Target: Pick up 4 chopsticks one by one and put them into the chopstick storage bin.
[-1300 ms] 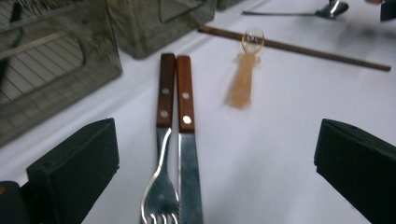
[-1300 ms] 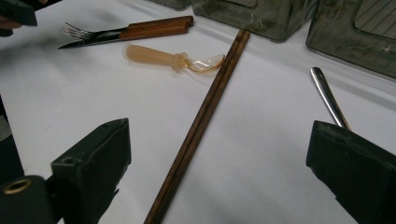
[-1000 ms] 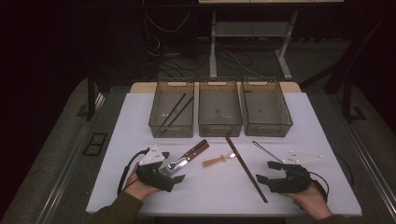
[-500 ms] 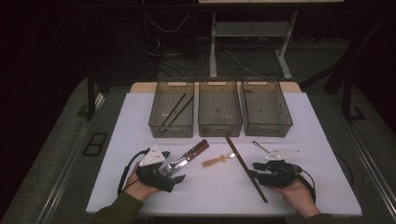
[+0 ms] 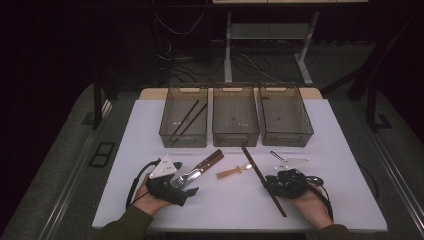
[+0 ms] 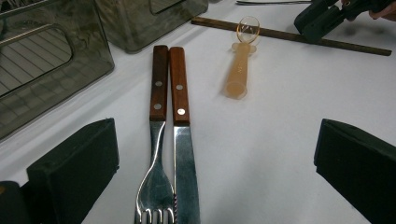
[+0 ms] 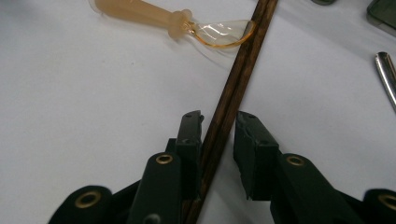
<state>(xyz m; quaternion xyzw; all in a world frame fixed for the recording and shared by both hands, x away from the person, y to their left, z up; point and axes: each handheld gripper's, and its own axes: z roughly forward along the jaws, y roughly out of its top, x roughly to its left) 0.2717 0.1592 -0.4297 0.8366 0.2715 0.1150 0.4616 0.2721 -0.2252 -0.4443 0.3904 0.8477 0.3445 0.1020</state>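
A pair of dark wooden chopsticks (image 5: 256, 170) lies slanted on the white table (image 5: 225, 210). My right gripper (image 5: 270, 184) straddles them near their middle. Its jaws have just been closing with the chopsticks (image 7: 243, 60) between them; one pad touches the wood and a thin gap shows at the other. My left gripper (image 5: 184, 184) rests open at the front left. A wood-handled fork (image 6: 156, 140) and knife (image 6: 182, 140) lie side by side between its wide jaws, untouched. An amber plastic spoon (image 5: 234, 173) lies between the two hands, its bowl against the chopsticks.
Three smoky clear bins stand in a row at the back: the left bin (image 5: 170, 135) holds dark chopsticks (image 5: 187, 120), while the middle bin (image 5: 235, 137) and right bin (image 5: 287, 137) look bare. A metal utensil (image 5: 277, 156) and a pale flat piece (image 5: 296, 161) lie beyond my right hand.
My right hand has slid left to the chopsticks and its jaws have narrowed around them. The left hand and the cutlery have kept still.
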